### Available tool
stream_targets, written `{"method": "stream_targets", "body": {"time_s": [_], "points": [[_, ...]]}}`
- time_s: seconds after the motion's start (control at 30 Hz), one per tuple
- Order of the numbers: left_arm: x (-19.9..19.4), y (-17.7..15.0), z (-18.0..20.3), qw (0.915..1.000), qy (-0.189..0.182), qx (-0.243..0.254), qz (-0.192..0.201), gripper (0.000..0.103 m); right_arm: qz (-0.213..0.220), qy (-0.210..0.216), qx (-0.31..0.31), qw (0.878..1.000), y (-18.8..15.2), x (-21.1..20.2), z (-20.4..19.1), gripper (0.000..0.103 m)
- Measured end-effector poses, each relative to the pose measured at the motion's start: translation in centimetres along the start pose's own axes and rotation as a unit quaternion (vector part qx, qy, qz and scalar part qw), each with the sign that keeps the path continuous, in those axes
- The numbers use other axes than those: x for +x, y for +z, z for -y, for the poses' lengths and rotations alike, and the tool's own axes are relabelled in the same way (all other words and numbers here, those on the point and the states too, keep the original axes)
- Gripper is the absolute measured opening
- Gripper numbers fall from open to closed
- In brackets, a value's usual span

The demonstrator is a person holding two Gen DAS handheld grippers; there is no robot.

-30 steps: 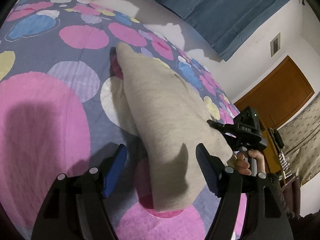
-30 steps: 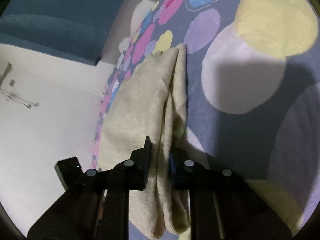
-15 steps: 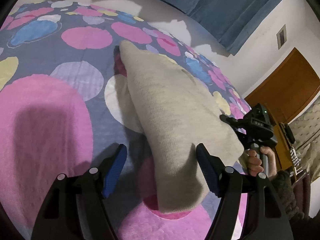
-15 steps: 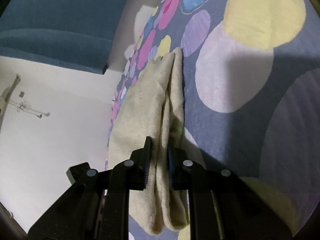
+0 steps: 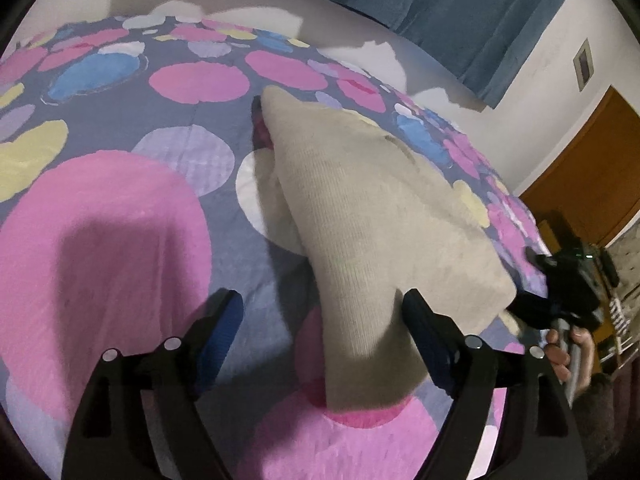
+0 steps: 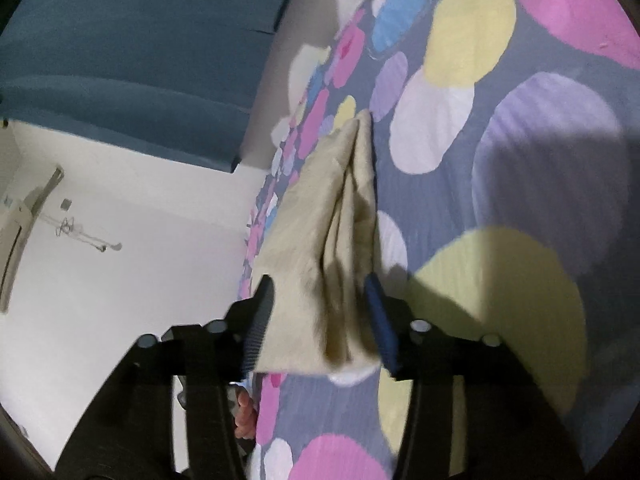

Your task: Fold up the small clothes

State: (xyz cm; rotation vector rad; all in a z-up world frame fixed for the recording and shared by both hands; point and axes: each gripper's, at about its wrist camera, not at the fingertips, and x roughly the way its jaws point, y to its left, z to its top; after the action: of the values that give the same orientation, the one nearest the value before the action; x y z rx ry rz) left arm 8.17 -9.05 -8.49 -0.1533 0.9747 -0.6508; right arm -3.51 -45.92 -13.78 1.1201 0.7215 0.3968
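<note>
Two grippers work over a beige knitted garment [image 5: 372, 216] that lies folded in layers on a bed covered by a grey bedspread with pink, blue, yellow and lilac spots [image 5: 120, 128]. Seen from the left wrist camera, the left gripper [image 5: 322, 322] has its fingers spread wide apart, one blue-padded finger [image 5: 222, 320] over bare bedspread on the left and the other finger [image 5: 424, 328] against the near right side of the garment; nothing is pinched between them. The garment runs from its far tip near the middle of the bed down to a near edge lying over a large pink spot. At the right of that view the right gripper [image 5: 520, 310] sits at the garment's right corner, with the person's right hand [image 5: 568, 350] around its handle. In the right wrist view, the right gripper [image 6: 320, 300] also has its fingers parted, and the garment [image 6: 332, 208] passes between them, its layered near end lying in the gap; I cannot tell whether either pad touches the cloth. A dark blue curtain [image 5: 460, 4] hangs on the far wall, and a brown wooden door [image 5: 592, 176] stands at the right.
</note>
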Motion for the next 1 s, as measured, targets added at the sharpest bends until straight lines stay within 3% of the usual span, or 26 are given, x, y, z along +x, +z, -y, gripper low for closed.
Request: {"method": "stream_targets", "body": {"time_s": [0.07, 0.2, 0.4, 0.57, 0.77, 1.0], "points": [[-0.1, -0.4, 0.3, 0.9998, 0.016, 0.008, -0.002, 0.083, 0.005, 0.001, -0.014, 1.0, -1.0, -0.7, -0.6, 0.063], [-0.9, -1.3, 0.5, 0.9995, 0.03, 0.006, -0.001, 0.083, 0.004, -0.014, -0.037, 0.999, -2.6, -1.4, -1.8, 0.068], [-2.2, -2.4, 0.8, 0.9986, 0.053, -0.001, 0.007, 0.083, -0.003, -0.084, -0.088, 0.993, -4.5, -0.9, -4.0, 0.077], [-3.8, -3.5, 1.6, 0.995, 0.098, 0.004, 0.019, 0.084, -0.013, -0.167, -0.135, 0.977, -6.1, 0.6, -5.9, 0.089], [-5.1, -4.4, 3.2, 0.9873, 0.15, 0.041, 0.03, 0.086, -0.013, -0.227, -0.16, 0.961, -7.5, 1.2, -7.0, 0.089], [-6.0, -4.8, 3.7, 0.9818, 0.177, 0.047, 0.052, 0.086, -0.011, -0.293, -0.21, 0.933, -8.7, 2.4, -8.9, 0.089]]}}
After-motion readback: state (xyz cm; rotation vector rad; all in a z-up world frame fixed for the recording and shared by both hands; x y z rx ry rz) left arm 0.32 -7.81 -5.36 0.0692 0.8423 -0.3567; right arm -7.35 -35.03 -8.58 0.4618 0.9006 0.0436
